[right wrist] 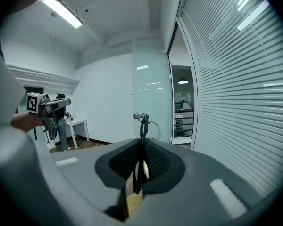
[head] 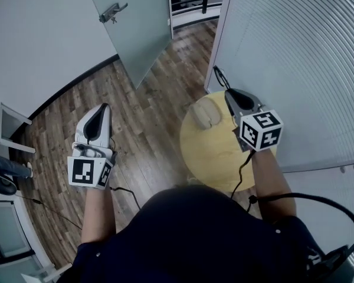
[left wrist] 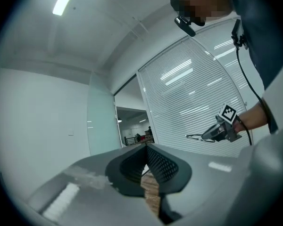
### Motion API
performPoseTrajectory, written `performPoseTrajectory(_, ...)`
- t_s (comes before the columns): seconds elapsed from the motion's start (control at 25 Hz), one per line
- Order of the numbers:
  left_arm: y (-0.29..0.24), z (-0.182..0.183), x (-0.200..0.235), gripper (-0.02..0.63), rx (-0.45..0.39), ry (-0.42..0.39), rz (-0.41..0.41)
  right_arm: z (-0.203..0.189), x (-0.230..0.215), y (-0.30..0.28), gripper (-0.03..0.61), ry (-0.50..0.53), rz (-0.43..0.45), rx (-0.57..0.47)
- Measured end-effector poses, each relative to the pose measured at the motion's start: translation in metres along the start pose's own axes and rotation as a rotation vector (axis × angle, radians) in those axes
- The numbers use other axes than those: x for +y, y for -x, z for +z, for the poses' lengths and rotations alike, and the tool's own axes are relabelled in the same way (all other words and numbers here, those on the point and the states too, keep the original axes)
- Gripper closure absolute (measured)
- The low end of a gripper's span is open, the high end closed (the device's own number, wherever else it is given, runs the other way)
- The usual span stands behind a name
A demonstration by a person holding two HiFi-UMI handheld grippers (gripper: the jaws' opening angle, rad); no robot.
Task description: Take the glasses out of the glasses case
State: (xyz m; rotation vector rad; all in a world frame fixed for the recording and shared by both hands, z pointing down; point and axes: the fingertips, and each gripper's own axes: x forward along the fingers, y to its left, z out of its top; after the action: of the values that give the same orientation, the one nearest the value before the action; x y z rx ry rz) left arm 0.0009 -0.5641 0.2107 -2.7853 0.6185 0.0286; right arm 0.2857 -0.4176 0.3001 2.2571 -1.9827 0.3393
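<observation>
The right tongs [right wrist: 141, 144] gripped the glasses [right wrist: 143, 123], lifted clear of the glasses case [head: 205, 114] on the bench [head: 211, 157]. The left tongs [left wrist: 146, 147] were clenched empty. The removal looked done, and the next move probably called for setting the glasses down gently.

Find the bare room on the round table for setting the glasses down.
The round table is bare from the glasses case at its far edge down to its near rim. The right side is crowded: the right gripper, jaws shut on the glasses, hangs over it.
</observation>
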Motion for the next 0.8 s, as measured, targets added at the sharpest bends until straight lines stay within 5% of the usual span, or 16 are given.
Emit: performPoseTrajectory(0.8, 0.0, 0.018, 0.006, 0.611, -0.058, 0.0, 0.006, 0.014, -0.007, 0.008, 0.545, 0.009, -0.047, -0.043)
